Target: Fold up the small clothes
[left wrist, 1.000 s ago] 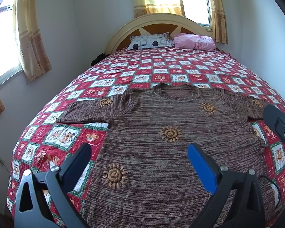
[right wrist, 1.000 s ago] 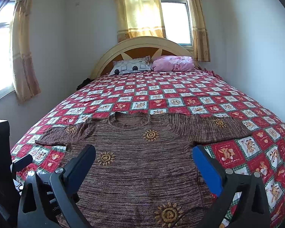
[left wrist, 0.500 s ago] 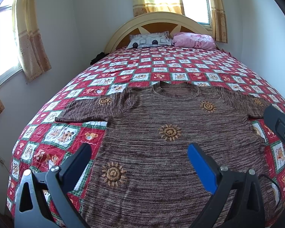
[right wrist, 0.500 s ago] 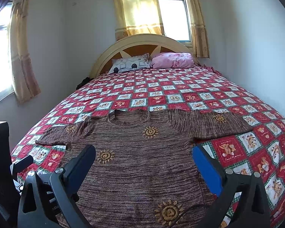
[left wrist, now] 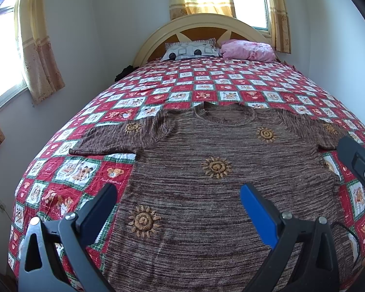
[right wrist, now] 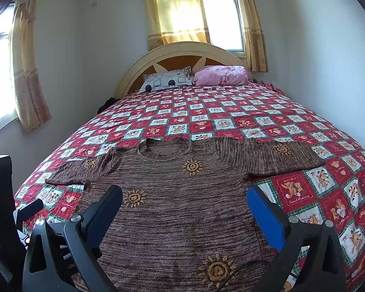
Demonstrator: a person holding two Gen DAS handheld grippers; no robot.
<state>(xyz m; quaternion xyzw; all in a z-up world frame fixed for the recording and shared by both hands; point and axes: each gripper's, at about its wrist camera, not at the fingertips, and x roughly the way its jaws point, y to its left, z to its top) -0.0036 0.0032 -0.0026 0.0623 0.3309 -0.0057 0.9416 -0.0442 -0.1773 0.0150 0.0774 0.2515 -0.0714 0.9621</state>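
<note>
A: Sweater (left wrist: 206, 189) flat on the quilt (left wrist: 206, 90), front up, at the near end of the bed. Collar points to the headboard (left wrist: 202, 24), hem toward the camera, so the long axis runs head to foot. Sleeves stick out sideways.

B: And the left gripper (left wrist: 177, 202)?

A: Jaws spread wide over the lower body of the knit, holding nothing. This view shows all of the left sleeve and, at the right edge, part of the other tool.

B: Over to the right wrist view!

A: Same sweater (right wrist: 182, 206), collar away, but here the right sleeve shows to its cuff. Right gripper (right wrist: 185, 205) gapes wide too, empty, above the hem area. A dark cable (right wrist: 236, 270) crosses the knit near the bottom. Grey pillow (right wrist: 168, 81) and pink pillow (right wrist: 221, 75) sit by the headboard.
</note>
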